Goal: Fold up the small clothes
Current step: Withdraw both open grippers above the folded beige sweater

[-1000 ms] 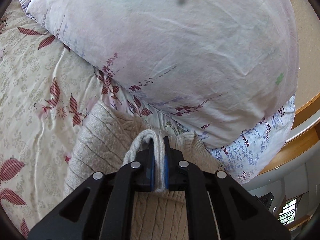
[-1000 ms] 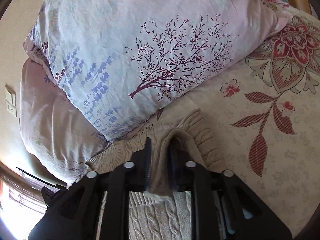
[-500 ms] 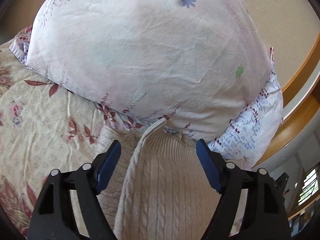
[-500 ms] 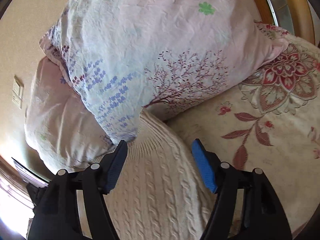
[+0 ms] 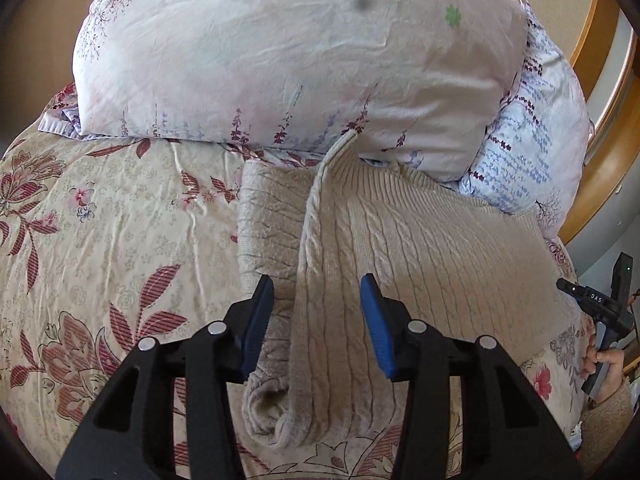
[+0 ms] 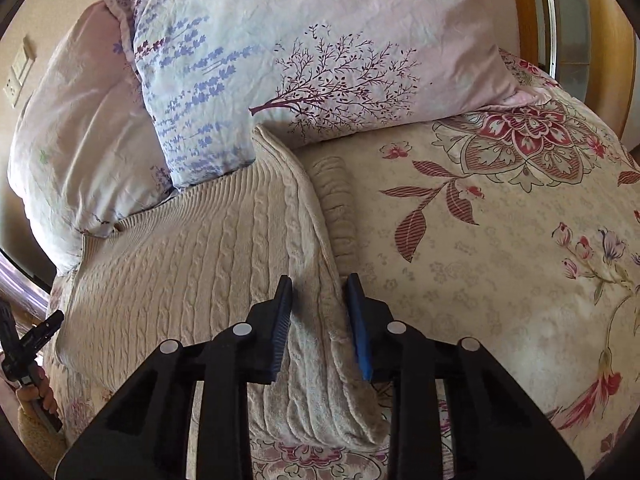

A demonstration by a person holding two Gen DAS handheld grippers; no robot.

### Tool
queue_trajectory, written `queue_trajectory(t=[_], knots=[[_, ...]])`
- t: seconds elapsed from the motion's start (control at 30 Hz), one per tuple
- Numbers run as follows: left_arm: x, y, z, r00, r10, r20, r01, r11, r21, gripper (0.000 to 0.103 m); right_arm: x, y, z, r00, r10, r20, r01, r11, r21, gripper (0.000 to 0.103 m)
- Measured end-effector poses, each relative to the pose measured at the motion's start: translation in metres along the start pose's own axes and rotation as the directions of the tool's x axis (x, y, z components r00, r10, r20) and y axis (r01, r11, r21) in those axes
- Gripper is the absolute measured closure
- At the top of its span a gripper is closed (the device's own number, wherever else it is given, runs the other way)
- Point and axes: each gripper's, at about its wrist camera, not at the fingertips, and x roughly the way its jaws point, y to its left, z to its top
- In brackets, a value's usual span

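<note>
A beige cable-knit sweater (image 5: 420, 240) lies folded on the floral bedspread (image 5: 100, 220), its far edge against the pillows. It also shows in the right wrist view (image 6: 192, 264). My left gripper (image 5: 318, 320) is open, its blue pads either side of the sweater's left folded edge, above it. A folded sleeve (image 5: 268, 216) lies under that edge. My right gripper (image 6: 320, 312) is open over the sweater's right folded edge, with the ribbed cuff (image 6: 338, 204) beside it. Neither gripper holds cloth.
Two pale floral pillows (image 5: 280, 48) (image 6: 320, 52) are stacked at the head of the bed, touching the sweater. A wooden headboard (image 5: 612, 120) stands behind. The other hand-held gripper shows at the edge of each view (image 5: 600, 312) (image 6: 24, 344).
Both grippers let go of the sweater's edge, opened and drew back toward me. The sweater now lies folded flat on the bed.
</note>
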Motion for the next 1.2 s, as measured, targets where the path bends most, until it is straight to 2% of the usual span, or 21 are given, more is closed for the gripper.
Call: queue_trajectory(t=[0.03,0.07,0.23,0.47,0.57,0.7,0.8,0.87,0.9,0.93,0.97,1.0,1.03,1.07,1.2], knots=[[0.003,-0.001,-0.001,1.0,0.012,-0.006,-0.012,1.0,0.003,0.064,0.0,0.0,-0.001,1.0,-0.002,0.001,0.002,1.0,-0.003,0.076],[0.005,-0.001,-0.002,1.0,0.013,-0.014,-0.013,1.0,0.003,0.07,-0.001,0.0,-0.001,1.0,-0.003,0.005,0.003,1.0,-0.007,0.083],[0.009,0.0,-0.006,0.999,-0.013,-0.035,0.013,1.0,-0.006,0.094,-0.008,0.011,-0.002,0.998,-0.025,0.054,0.028,0.998,-0.063,0.09],[-0.003,0.009,-0.01,0.997,-0.071,-0.02,0.07,0.997,-0.042,0.096,-0.036,0.018,-0.006,0.991,0.011,0.132,-0.002,0.998,-0.069,0.091],[-0.006,0.016,-0.013,0.997,-0.07,-0.012,0.07,0.997,-0.042,0.096,-0.035,0.015,-0.012,0.993,-0.03,0.118,0.039,0.996,-0.076,0.091],[0.004,0.021,-0.016,0.998,-0.065,-0.025,0.063,0.996,-0.065,0.096,-0.012,0.004,-0.02,0.995,-0.085,0.048,0.087,0.996,-0.035,0.091],[0.005,0.014,-0.016,0.999,-0.035,-0.023,0.034,0.999,-0.026,0.094,-0.01,0.011,-0.024,0.99,-0.126,0.064,0.13,0.99,-0.054,0.091],[0.0,0.009,-0.014,0.999,-0.036,-0.011,0.036,0.999,-0.009,0.092,-0.011,0.018,-0.023,0.985,-0.16,0.066,0.165,0.983,-0.078,0.089],[-0.005,0.007,-0.014,0.999,-0.039,0.005,0.039,0.999,-0.005,0.09,-0.011,0.02,-0.022,0.983,-0.17,0.067,0.176,0.981,-0.085,0.081],[-0.011,0.004,-0.013,0.999,-0.044,0.029,0.044,0.999,0.001,0.079,-0.015,0.023,-0.021,0.981,-0.176,0.077,0.182,0.98,-0.086,0.068],[-0.019,0.0,-0.012,0.997,-0.049,0.061,0.049,0.999,0.015,0.064,-0.021,0.027,-0.021,0.981,-0.16,0.105,0.169,0.982,-0.088,0.057],[-0.026,-0.006,-0.012,0.994,-0.051,0.097,0.048,0.998,0.033,0.056,-0.027,0.032,-0.021,0.979,-0.146,0.14,0.161,0.982,-0.1,0.054],[-0.033,-0.014,-0.012,0.99,-0.055,0.13,0.048,0.997,0.06,0.045,-0.032,0.039,-0.022,0.975,-0.14,0.171,0.162,0.979,-0.123,0.051],[-0.037,-0.022,-0.012,0.987,-0.065,0.145,0.053,0.995,0.088,0.04,-0.035,0.047,-0.022,0.973,-0.131,0.191,0.161,0.975,-0.156,0.051],[-0.032,-0.052,-0.014,0.989,-0.1,0.11,0.08,0.982,0.173,0.033,-0.025,0.073,-0.026,0.985,-0.084,0.151,0.122,0.957,-0.262,0.051]])
